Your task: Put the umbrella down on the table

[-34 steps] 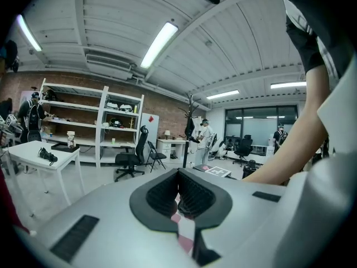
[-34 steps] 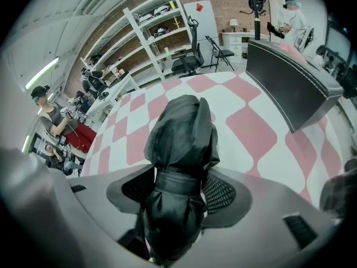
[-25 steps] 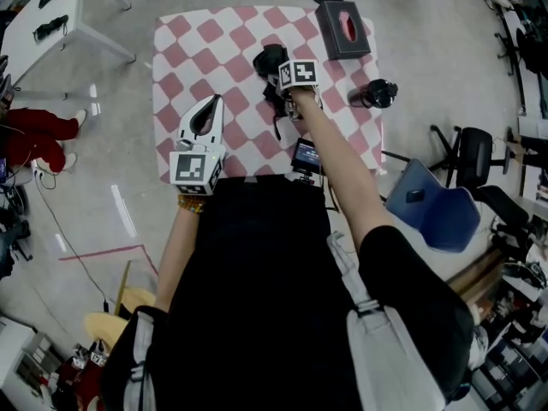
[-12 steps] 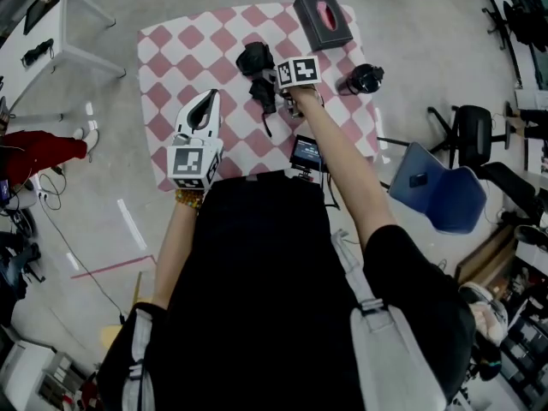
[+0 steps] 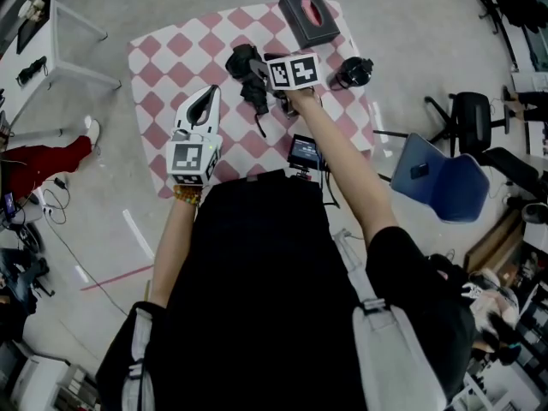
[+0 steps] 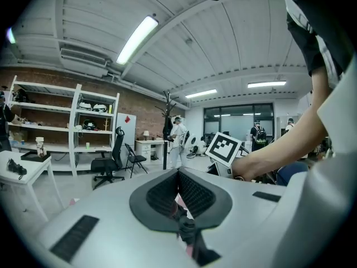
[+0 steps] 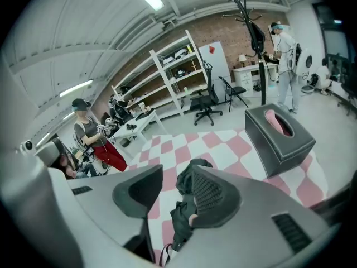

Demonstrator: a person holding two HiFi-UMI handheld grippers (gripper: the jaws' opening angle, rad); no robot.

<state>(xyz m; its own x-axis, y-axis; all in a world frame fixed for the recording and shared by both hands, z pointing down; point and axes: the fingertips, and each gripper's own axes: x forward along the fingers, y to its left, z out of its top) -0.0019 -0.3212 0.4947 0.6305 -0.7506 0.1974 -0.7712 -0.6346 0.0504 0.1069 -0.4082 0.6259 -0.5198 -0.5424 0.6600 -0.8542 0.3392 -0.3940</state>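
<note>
Found the folded black umbrella [image 5: 246, 71] lying mid-way along the checked table [image 5: 163, 58], toward its far edge. Held the right gripper [image 7: 175, 175] above it, jaws apart, just closing partway on nothing; left gripper [image 5: 211, 97] pinched together, empty. Judged the put-down done; needed only a clear withdrawal next.

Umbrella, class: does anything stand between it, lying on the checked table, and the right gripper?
Nothing visible does. The umbrella lies on the table just below the right gripper, whose jaws have just been closing but stand apart, with nothing pressed between them. The tissue box stands off at the far edge.
</note>
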